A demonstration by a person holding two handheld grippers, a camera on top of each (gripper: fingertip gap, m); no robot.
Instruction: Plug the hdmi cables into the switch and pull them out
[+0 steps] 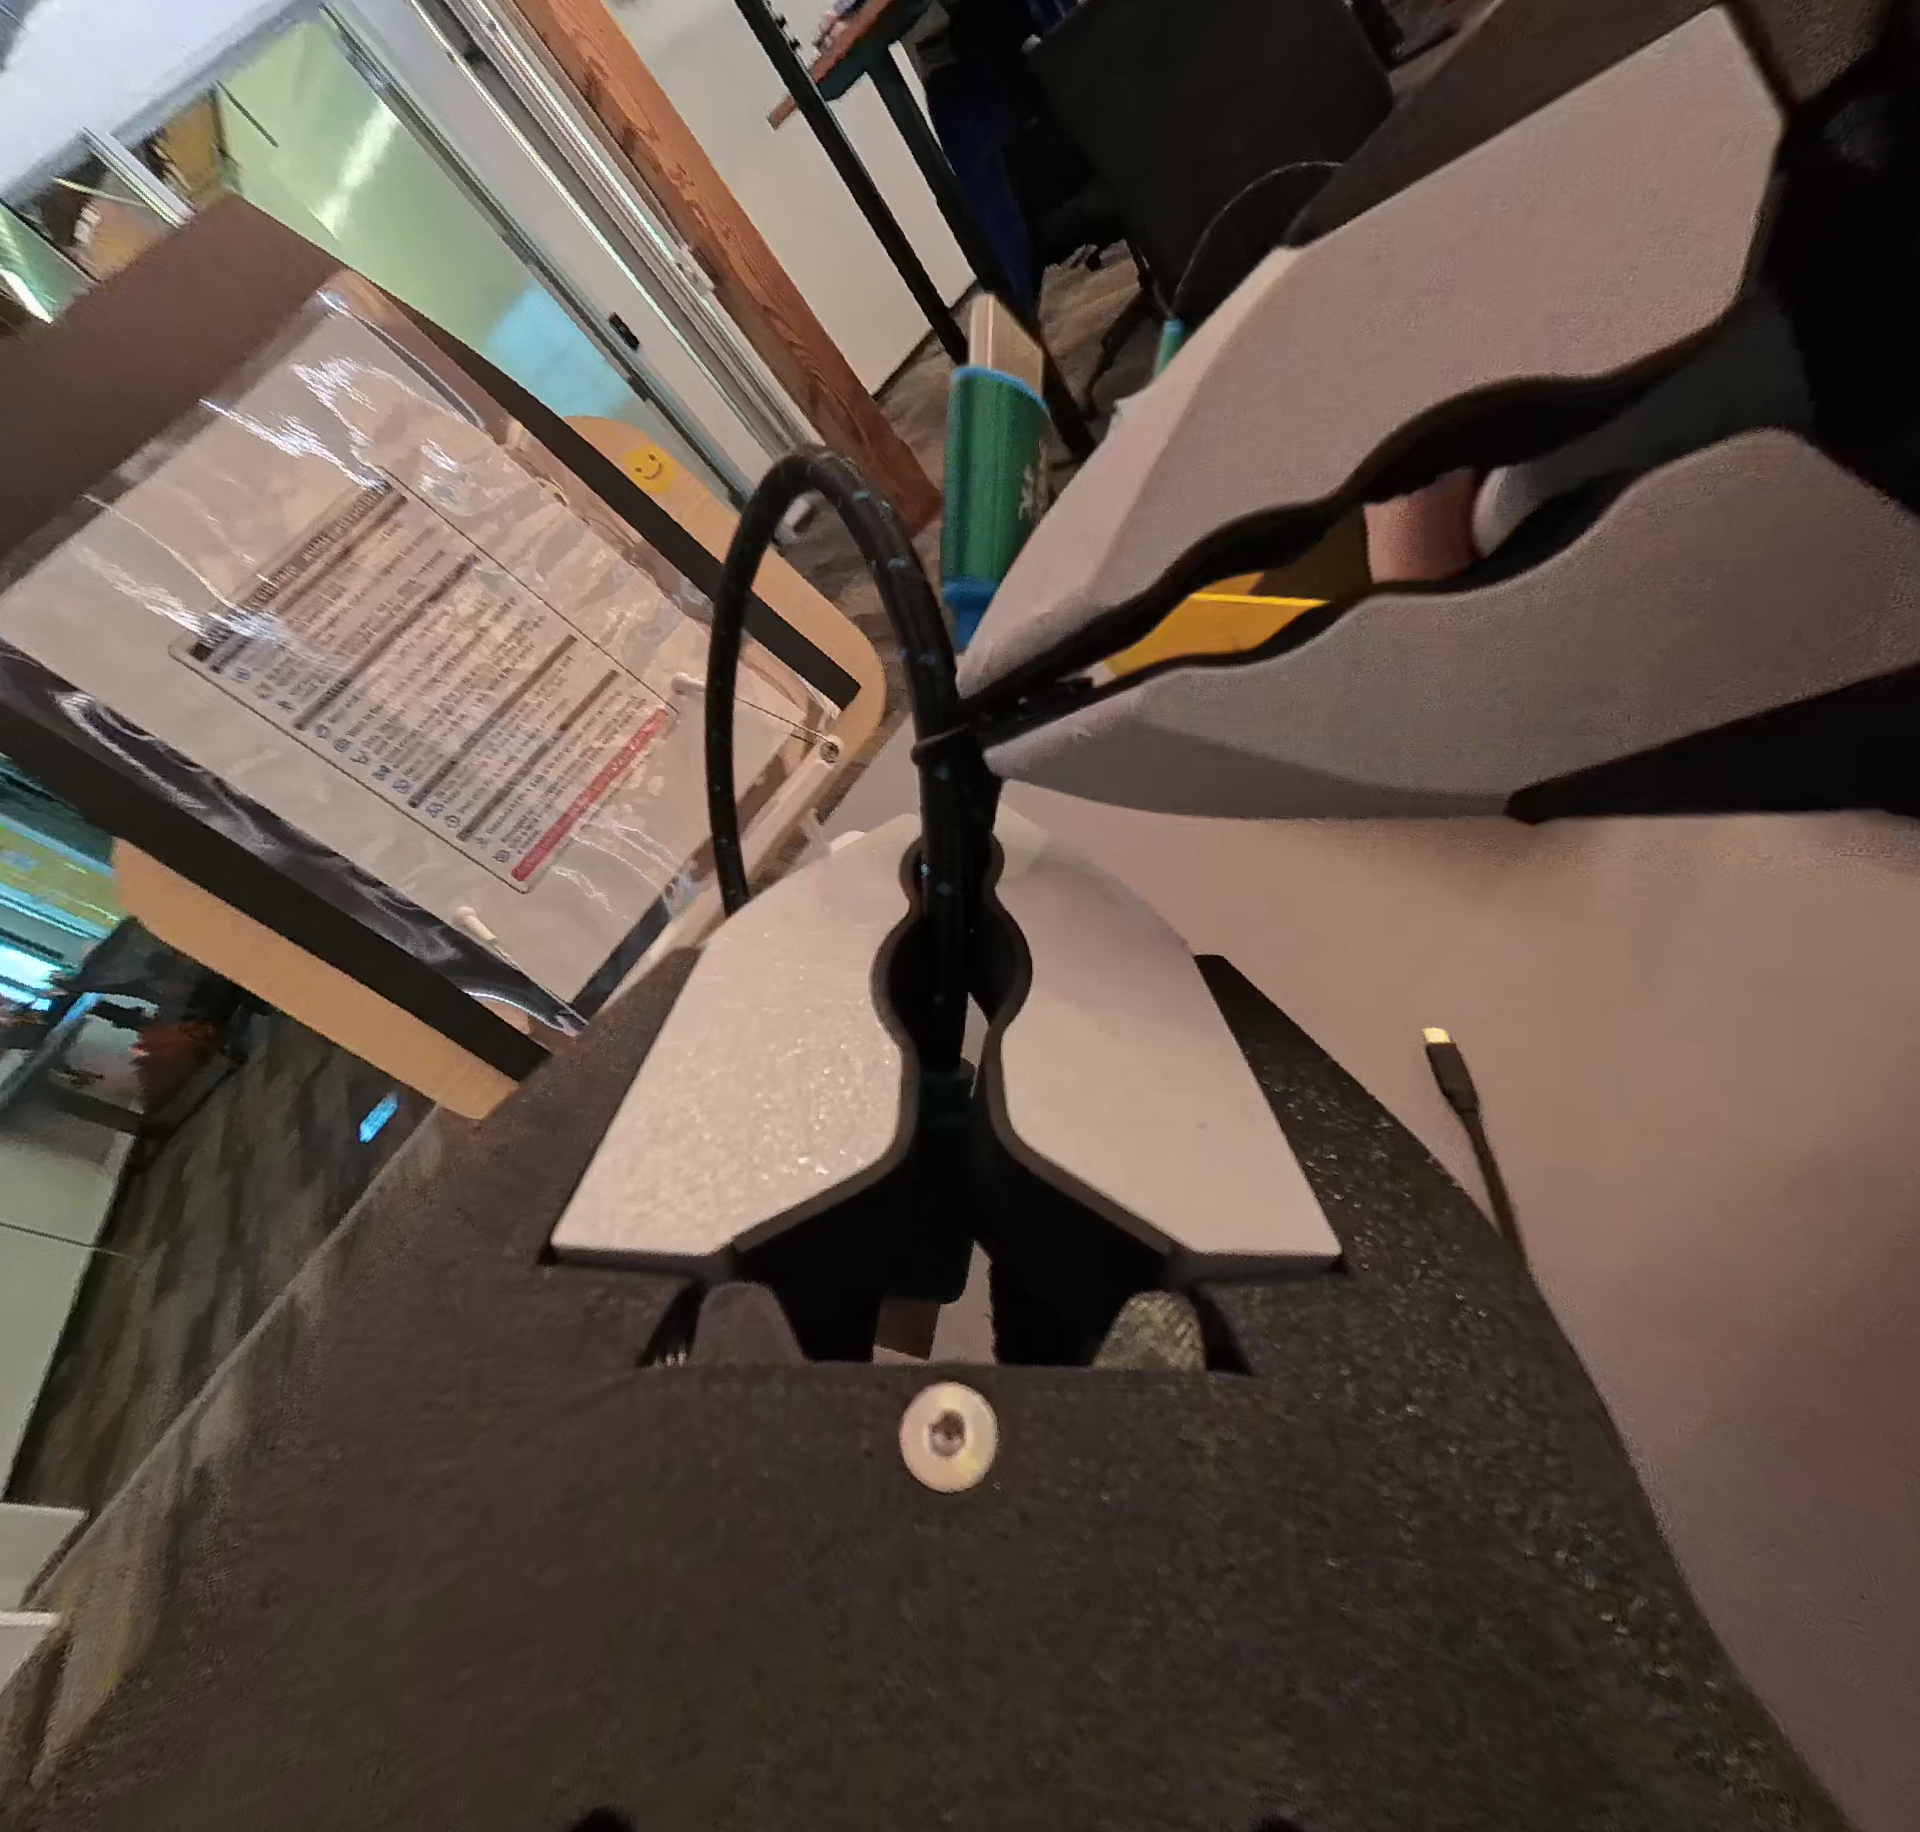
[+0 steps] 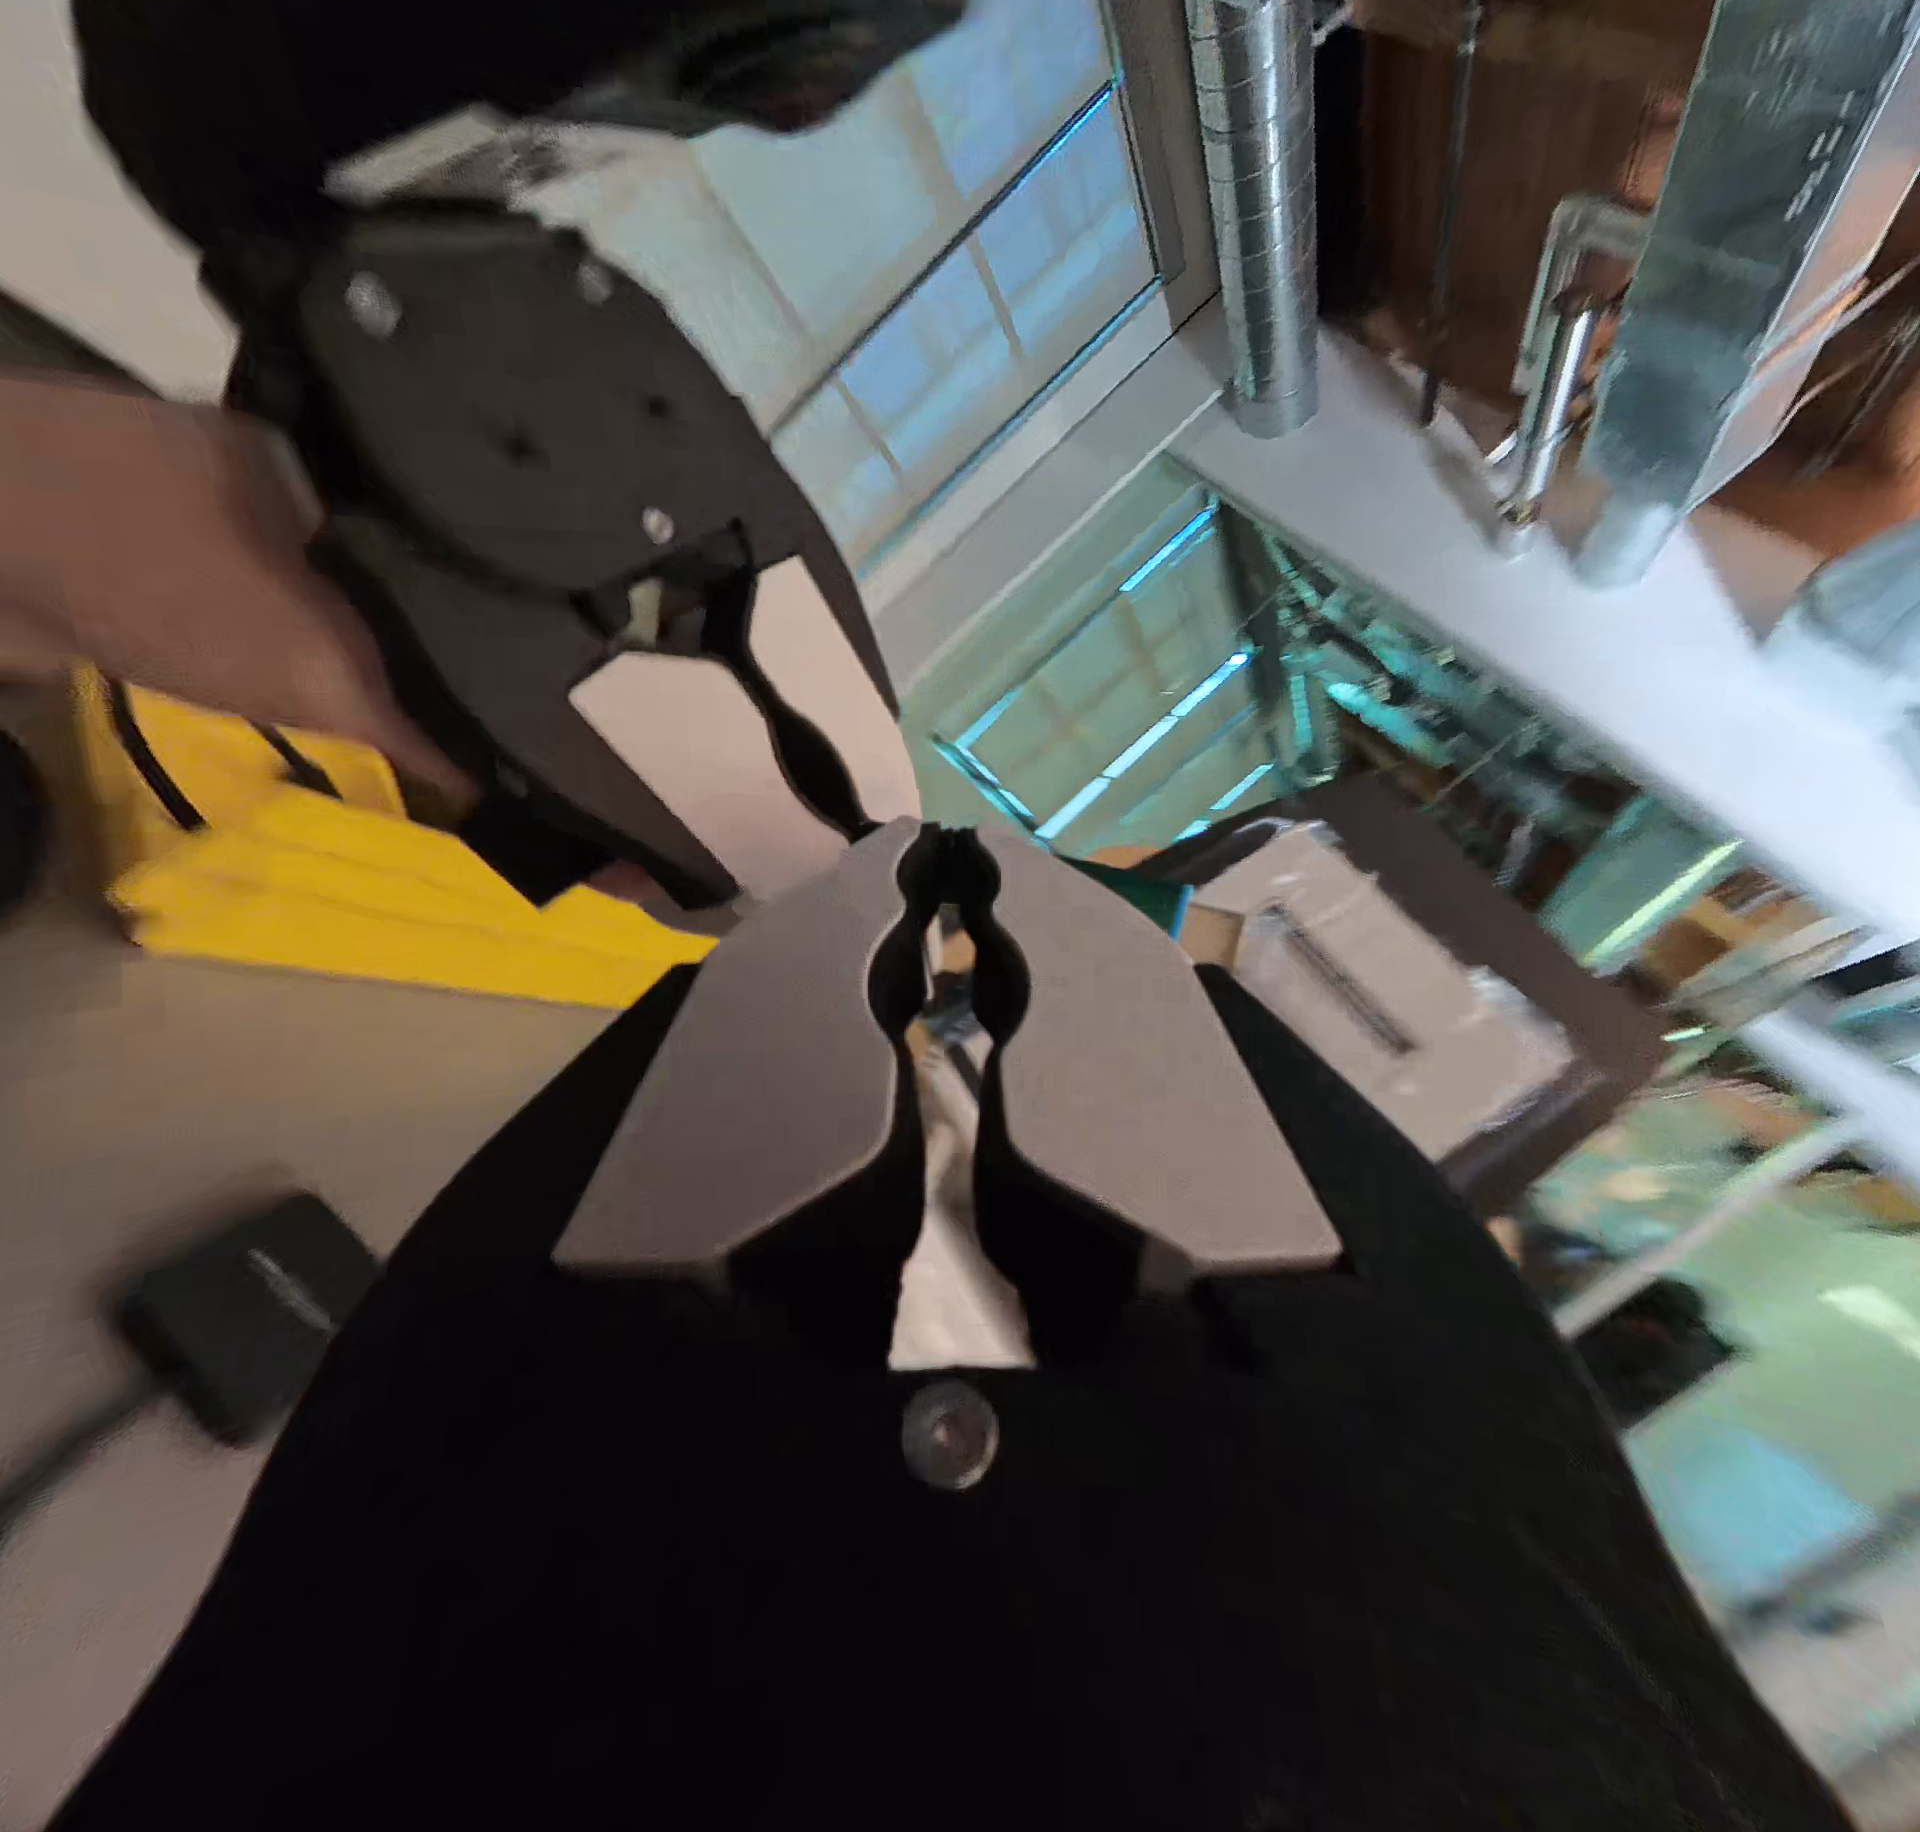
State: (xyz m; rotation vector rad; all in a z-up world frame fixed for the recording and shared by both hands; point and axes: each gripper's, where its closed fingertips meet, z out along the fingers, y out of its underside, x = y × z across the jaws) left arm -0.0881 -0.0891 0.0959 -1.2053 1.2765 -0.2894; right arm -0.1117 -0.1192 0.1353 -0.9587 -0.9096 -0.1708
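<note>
I've got the left gripper (image 1: pixel 951 852) clamped on the braided HDMI cable (image 1: pixel 935 639), plug end back inside the fingers. The right gripper (image 2: pixel 948 837) is pinching the same cable just above the left's tips, both held up off the table (image 1: pixel 1558 951). The switch (image 2: pixel 244 1309) sits on the table below-left of the right gripper, with no HDMI plug visibly seated, so I judge plugging remains. Room is tight between grippers. A loose small plug (image 1: pixel 1449 1060) lies right of the left gripper.

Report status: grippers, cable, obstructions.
Left gripper shut on black braided cable, plug end down between the fingers. Right gripper pinching the tie on the cable's loop. Switch box on table, nothing plugged. Spare cable end lies clear.
</note>
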